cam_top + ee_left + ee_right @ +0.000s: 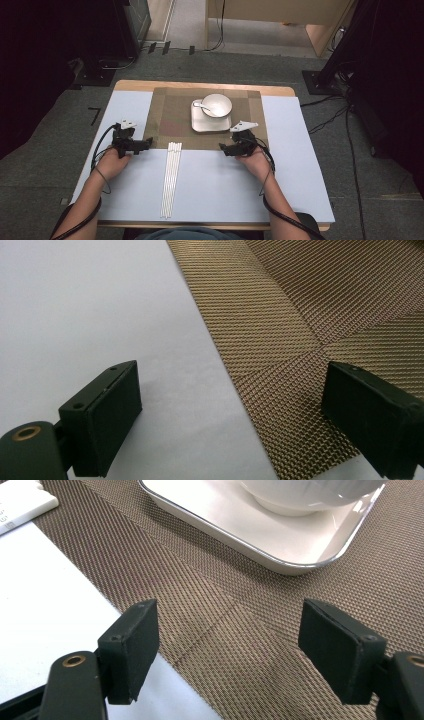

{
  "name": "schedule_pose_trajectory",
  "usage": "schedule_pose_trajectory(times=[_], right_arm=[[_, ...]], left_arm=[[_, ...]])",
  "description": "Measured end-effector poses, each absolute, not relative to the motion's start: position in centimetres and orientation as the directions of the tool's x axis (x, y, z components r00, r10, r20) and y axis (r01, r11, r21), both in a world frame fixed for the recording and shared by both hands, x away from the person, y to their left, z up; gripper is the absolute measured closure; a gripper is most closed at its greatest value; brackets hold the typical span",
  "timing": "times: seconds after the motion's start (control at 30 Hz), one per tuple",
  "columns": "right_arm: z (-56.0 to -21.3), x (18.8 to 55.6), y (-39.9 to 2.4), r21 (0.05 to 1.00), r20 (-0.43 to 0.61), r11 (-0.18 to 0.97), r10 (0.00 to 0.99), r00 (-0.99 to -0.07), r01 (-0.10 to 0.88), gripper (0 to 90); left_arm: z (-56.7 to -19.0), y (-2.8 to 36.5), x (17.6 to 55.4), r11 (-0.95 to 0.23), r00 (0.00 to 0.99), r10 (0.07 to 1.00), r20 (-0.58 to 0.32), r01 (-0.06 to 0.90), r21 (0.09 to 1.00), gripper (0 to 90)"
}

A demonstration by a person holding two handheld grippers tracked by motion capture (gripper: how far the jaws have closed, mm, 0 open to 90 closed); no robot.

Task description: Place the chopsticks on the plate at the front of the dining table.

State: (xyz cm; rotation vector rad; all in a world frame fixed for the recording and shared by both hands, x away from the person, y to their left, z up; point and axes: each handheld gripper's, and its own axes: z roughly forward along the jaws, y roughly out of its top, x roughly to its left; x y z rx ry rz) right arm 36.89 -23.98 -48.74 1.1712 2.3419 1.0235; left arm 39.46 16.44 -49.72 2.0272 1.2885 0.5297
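Observation:
A brown woven placemat (pixel 170 120) lies at the middle back of the white table (pixel 225 190). On it rests a square white plate (pixel 197 125) carrying a white bowl (pixel 216 105) with a spoon (pixel 200 105) in it. My left gripper (pixel 147 144) is at the mat's front left corner, open, its jaws straddling the mat's edge (pixel 300 315) with nothing between them (pixel 230 415). My right gripper (pixel 222 148) is open at the mat's front edge, just before the plate (pixel 225 520) and bowl (pixel 300 495), and its jaws (pixel 230 645) are empty.
A bundle of long white sticks (pixel 171 180) lies lengthwise on the table between my hands, its far end (pixel 20 505) touching the mat's front edge. Grey carpet, cables and dark stands surround the table.

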Motion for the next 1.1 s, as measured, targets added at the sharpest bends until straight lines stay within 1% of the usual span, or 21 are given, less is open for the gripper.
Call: schedule_pose_trajectory(times=[0.4, 0.7, 0.87, 1.1], right_arm=[[-48.7, 37.0, -23.0, 0.733, 0.042, 0.403, 0.777, -0.628, 0.548, 29.7], [-48.6, 37.1, -22.5, 0.732, 0.056, 0.399, 0.773, -0.632, 0.552, 29.9], [-48.4, 37.2, -22.1, 0.733, 0.032, 0.409, 0.777, -0.629, 0.543, 28.2], [-48.5, 37.1, -21.4, 0.740, 0.043, 0.405, 0.768, -0.638, 0.537, 28.8]], left_arm=[[-49.7, 16.4, 39.4, -0.287, 0.430, 0.903, -0.016, 0.630, 0.721, 8.9], [-49.7, 16.4, 39.5, -0.289, 0.432, 0.902, -0.016, 0.631, 0.720, 8.6], [-49.8, 16.2, 39.6, -0.312, 0.455, 0.890, -0.014, 0.633, 0.708, 1.9], [-49.8, 16.2, 39.6, -0.311, 0.454, 0.891, -0.015, 0.633, 0.709, 1.8]])
